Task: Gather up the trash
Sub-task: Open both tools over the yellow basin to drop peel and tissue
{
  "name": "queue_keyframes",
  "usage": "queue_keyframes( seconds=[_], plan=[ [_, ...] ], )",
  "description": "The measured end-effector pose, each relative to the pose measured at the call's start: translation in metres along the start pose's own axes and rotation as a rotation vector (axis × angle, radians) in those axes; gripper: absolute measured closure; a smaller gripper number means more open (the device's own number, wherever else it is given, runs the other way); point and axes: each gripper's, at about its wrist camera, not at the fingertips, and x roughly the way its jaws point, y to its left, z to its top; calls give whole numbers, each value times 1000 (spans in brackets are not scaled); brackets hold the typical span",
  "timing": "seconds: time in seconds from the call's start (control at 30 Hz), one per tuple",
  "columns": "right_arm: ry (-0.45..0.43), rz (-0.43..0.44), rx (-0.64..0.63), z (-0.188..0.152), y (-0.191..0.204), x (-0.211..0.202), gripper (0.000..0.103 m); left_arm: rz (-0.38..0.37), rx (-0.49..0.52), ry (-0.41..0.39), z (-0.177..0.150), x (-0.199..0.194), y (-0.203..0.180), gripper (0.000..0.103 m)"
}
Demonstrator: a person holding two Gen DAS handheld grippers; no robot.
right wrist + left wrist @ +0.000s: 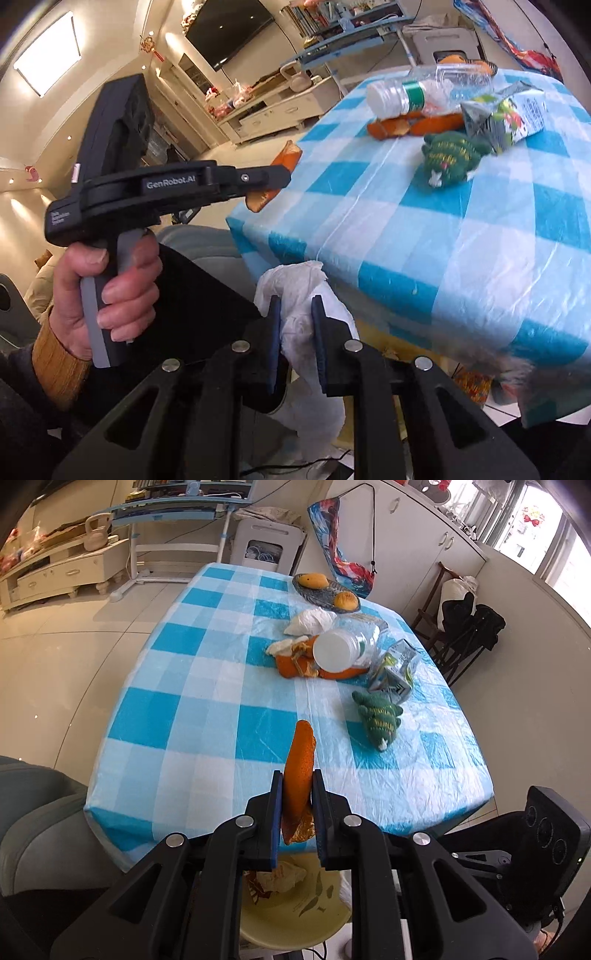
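Note:
My left gripper [298,775] is shut on a long orange peel [300,771] and holds it above the near table edge, over a pale yellow bin [314,904] that holds scraps. It also shows in the right wrist view [273,177] with the peel [286,155]. My right gripper [295,301] is shut on a crumpled white tissue [295,328], off the table's near corner. On the checked table [177,716] lie more orange peel [295,664], an empty plastic bottle [343,650], a snack wrapper [397,668] and a white tissue [310,622].
A green knitted toy [378,714] lies near the wrapper. A plate [325,592] with fruit stands at the far edge. A grey chair [40,823] is at the left, a folded black chair [461,635] at the right wall.

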Motion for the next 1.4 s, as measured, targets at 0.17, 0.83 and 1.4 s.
queue_keyframes(
  seconds=[0.17, 0.83, 1.4],
  plan=[
    [38, -57, -28, -5, 8, 5, 51, 8, 3, 40, -28, -3, -6, 88],
    [-440, -477, -50, -17, 24, -96, 7, 209, 255, -37, -78, -21, -56, 34],
    [-347, -575, -138, -22, 33, -65, 7, 306, 129, -255, -58, -51, -36, 12]
  ],
)
